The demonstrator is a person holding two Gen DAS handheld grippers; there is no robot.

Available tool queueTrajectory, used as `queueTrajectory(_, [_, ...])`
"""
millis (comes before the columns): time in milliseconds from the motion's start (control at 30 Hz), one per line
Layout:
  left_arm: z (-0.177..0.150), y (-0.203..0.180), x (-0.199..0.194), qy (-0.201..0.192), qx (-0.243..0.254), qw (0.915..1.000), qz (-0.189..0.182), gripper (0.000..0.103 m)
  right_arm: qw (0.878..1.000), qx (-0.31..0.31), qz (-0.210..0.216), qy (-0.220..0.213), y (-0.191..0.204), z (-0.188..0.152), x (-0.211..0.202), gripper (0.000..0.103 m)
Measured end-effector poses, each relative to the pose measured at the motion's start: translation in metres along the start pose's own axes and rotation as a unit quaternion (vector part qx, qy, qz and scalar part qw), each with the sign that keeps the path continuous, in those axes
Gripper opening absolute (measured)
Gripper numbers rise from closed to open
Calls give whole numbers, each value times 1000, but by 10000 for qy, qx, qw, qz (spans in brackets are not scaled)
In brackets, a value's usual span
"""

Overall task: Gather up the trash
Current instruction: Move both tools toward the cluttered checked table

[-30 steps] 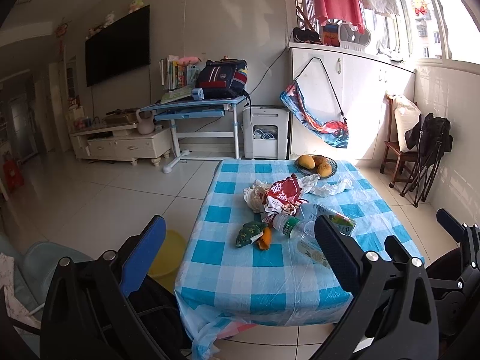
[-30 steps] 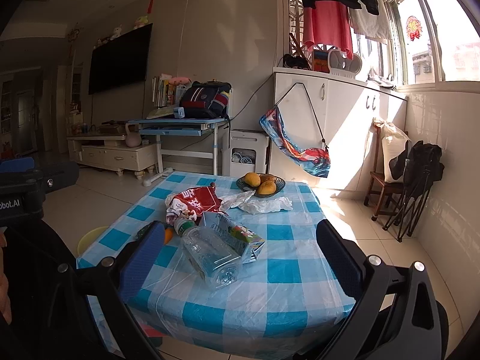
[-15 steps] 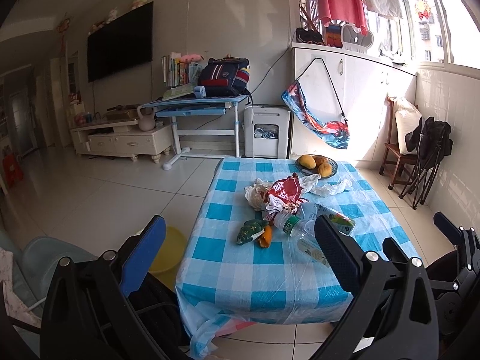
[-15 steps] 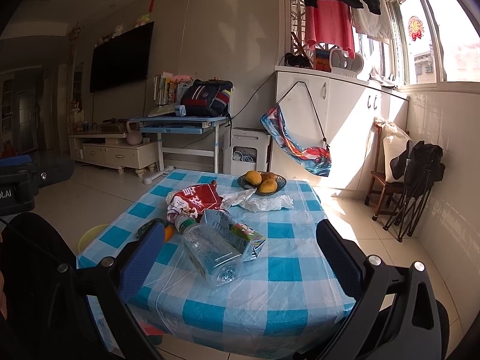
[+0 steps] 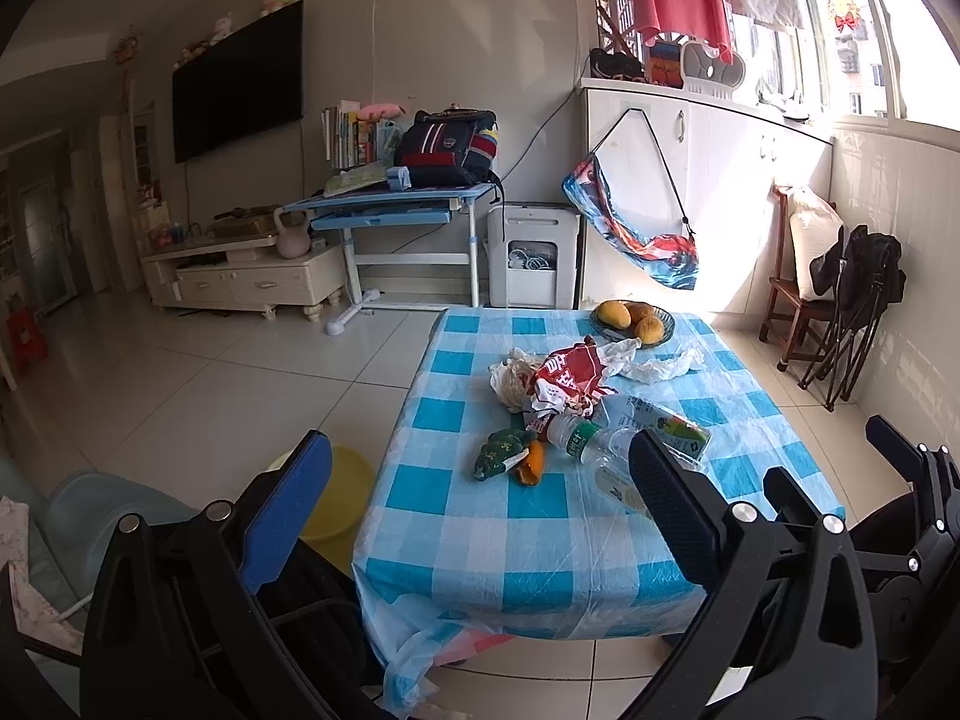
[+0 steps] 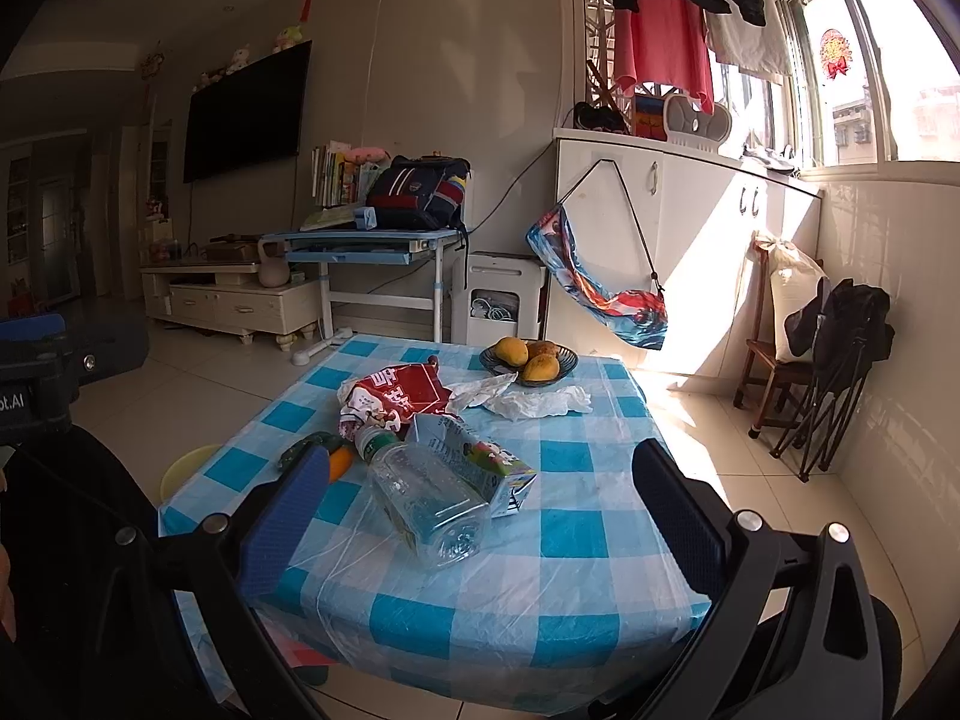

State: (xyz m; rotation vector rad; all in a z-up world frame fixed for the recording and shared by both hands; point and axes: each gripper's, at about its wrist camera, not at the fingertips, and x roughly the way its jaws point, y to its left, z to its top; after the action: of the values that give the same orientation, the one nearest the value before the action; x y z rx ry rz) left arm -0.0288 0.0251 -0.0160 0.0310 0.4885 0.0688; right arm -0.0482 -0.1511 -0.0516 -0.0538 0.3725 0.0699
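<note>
Trash lies on a blue-checked table (image 5: pixel 528 546) (image 6: pixel 576 588): a clear plastic bottle (image 6: pixel 426 495) (image 5: pixel 591 450), a drink carton (image 6: pixel 480 456) (image 5: pixel 666 420), a red snack bag (image 6: pixel 399 396) (image 5: pixel 567 378), a green wrapper with orange peel (image 5: pixel 510 456) (image 6: pixel 318 450), and crumpled white plastic (image 6: pixel 522 399) (image 5: pixel 657 363). A yellow bin (image 5: pixel 336 498) (image 6: pixel 183 468) stands on the floor left of the table. My left gripper (image 5: pixel 474 510) is open and empty, short of the table's near edge. My right gripper (image 6: pixel 480 516) is open and empty, just before the bottle.
A dark bowl of mangoes (image 5: pixel 633 318) (image 6: pixel 531 357) sits at the table's far end. A wooden chair (image 5: pixel 798 282) and folded black chair (image 6: pixel 834 372) stand at the right wall. A blue desk (image 5: pixel 390 210) and white cabinet (image 6: pixel 660 252) stand behind.
Both grippers stay open. The left view has drawn back slightly from the table; the right view has shifted very little.
</note>
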Motion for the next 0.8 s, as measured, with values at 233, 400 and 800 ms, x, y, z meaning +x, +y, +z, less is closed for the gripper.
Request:
queueTrajectory(233, [-2,-1,-1,5,-4,10000,5,96,10000,-8,2,3,0,0,0,97])
queueTrajectory(400, [-4,-1,-1,9,-7,10000,15,96,10000,-42,42,20,3,-2,0,97])
queueTrajectory(800, [-4,0,-1,11,-11,10000,9,96,9999,-32,89,62,2,-3,0,97])
